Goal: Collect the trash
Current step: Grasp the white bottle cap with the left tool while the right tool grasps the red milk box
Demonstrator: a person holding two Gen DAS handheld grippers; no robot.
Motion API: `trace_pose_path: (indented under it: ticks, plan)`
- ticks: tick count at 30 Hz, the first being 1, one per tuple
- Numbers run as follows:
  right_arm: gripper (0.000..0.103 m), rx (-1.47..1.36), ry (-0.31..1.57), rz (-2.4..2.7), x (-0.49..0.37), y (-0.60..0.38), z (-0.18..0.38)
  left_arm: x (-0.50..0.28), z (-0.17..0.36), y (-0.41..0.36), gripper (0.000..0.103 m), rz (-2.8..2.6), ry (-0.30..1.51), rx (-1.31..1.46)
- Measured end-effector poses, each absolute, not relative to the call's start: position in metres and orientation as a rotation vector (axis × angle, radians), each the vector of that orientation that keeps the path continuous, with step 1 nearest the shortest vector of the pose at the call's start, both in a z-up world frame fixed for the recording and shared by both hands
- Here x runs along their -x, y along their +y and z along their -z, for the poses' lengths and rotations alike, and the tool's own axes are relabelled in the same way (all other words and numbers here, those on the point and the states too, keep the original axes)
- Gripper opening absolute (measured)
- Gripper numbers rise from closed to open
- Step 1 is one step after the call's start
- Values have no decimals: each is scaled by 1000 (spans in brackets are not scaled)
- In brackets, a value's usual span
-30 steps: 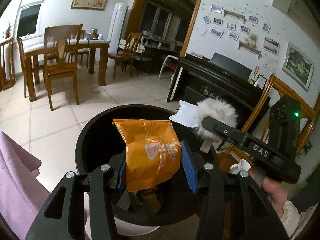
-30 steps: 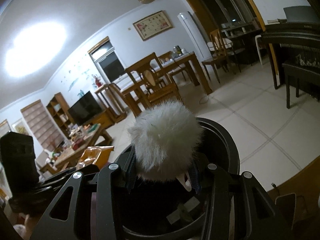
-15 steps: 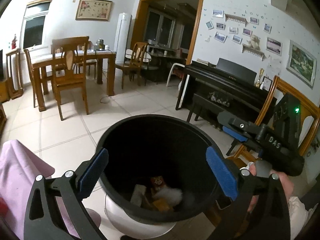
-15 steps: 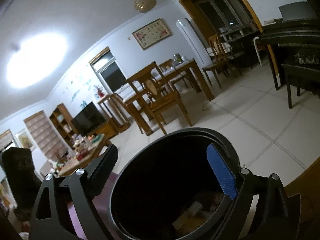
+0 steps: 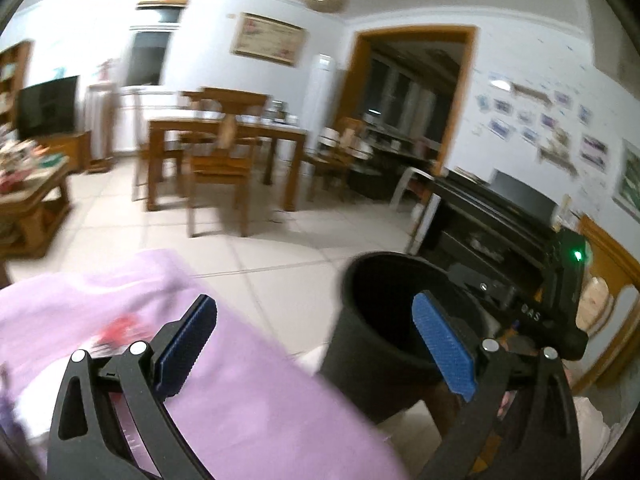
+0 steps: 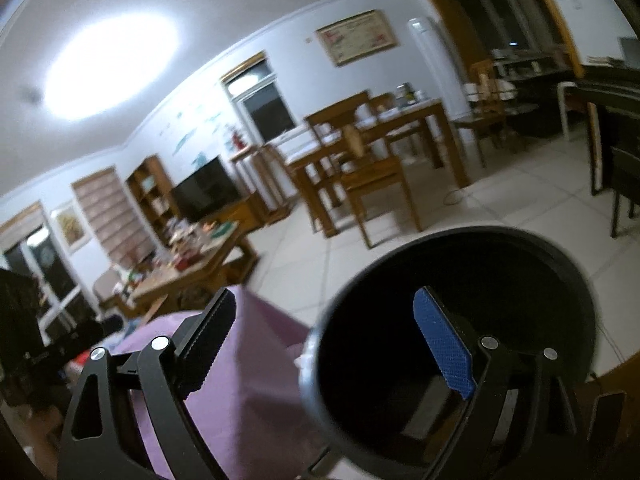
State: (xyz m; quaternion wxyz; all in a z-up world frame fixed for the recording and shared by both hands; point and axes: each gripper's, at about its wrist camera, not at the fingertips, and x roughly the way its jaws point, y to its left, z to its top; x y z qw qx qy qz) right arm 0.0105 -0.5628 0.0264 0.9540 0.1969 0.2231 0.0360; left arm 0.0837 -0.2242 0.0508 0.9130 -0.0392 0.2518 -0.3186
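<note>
Left gripper (image 5: pixel 316 344): jaws spread wide, nothing between the blue pads, poised over the near edge of the lilac cloth (image 5: pixel 260 404), with the black trash bin (image 5: pixel 384 344) just beside my right finger. Right gripper (image 6: pixel 324 344): jaws equally wide, empty, right finger hanging over the bin's mouth, left finger over the cloth's near corner. Trash bin: upright on the floor, touching the cloth's edge as far as I can tell; its inside is too dark in both views to list contents. Remaining trash: a small red-and-white item (image 5: pixel 116 330) lies on the cloth just ahead of my left finger, blurred, likely a wrapper though I cannot confirm. Cluttered coffee table (image 6: pixel 188 264): well apart, across the tiled floor; contents unreadable. Step in hand, by my judgement: between deposits, both hands free, seeking the next piece. Next move calls for: left gripper forward and down onto the red item, jaws astride it, closing without pinching up cloth, then a short carry right to the bin's mouth.
</note>
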Motion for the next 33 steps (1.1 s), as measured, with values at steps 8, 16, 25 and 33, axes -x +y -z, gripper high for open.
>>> trace_pose_path:
  ticks: [8, 16, 25, 33]
  plan:
    - [89, -281, 595, -264, -58, -439, -19, -105, -44, -79, 97, 347, 570, 158]
    - [94, -91, 740, -417, -119, -307, -10, -170, -9, -28, 72, 204, 774, -3]
    - [97, 77, 897, -465, -180, -218, 20, -190, 27, -20, 58, 214, 873, -91]
    - [91, 43, 967, -468, -203, -206, 47, -195, 37, -3, 37, 197, 859, -83]
